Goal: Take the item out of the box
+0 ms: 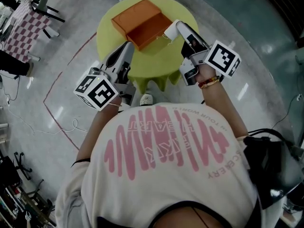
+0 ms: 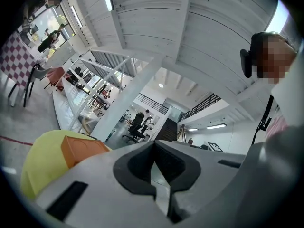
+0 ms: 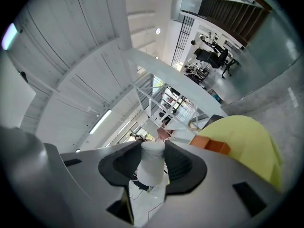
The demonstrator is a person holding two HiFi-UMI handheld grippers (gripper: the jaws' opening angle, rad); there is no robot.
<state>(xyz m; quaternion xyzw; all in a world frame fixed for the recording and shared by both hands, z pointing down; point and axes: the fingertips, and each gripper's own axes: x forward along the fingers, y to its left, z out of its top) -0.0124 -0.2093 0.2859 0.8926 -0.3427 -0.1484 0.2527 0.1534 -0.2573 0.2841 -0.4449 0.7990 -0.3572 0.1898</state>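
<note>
Right tongs (image 3: 152, 148) around white roll (image 3: 151, 170)

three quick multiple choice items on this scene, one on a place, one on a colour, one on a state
1. Where does the box stand? A the floor; B the round table; C a chair.
2. What colour is the box? A orange; B blue; C white.
3. The right gripper is: A open, empty; B shut on the white item; C out of view.
1 B: it sits on the yellow-green tabletop. 2 A: orange in every view. 3 B: its jaws press the item's sides.
</note>
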